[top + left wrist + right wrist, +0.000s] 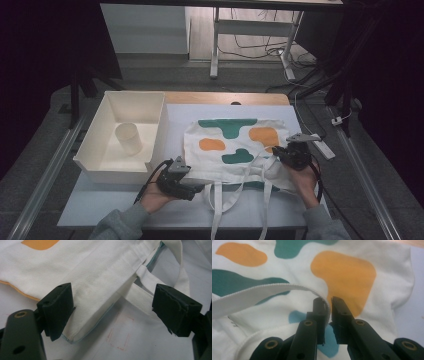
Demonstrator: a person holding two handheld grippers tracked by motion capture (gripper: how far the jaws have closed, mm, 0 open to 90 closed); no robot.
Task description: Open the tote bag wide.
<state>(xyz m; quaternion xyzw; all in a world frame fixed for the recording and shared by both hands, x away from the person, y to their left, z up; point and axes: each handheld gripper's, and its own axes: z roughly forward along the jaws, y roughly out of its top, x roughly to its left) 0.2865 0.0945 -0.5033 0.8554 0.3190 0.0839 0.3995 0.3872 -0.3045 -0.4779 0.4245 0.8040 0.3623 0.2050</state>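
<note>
We are looking at a lab: a rail-framed table (125, 210), trailing floor cables (260, 50), and desk frames (216, 45) behind.

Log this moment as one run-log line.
left gripper: open at tote bag corner | right gripper: strap between jaws

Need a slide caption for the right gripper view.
Right hand-held gripper, jaws nearly closed around the white strap of a patterned tote bag.

A bench (200, 212) with a pale top carries a cream tray (92, 157) at centre left and a patterned cloth bag (235, 145) at centre.
</note>
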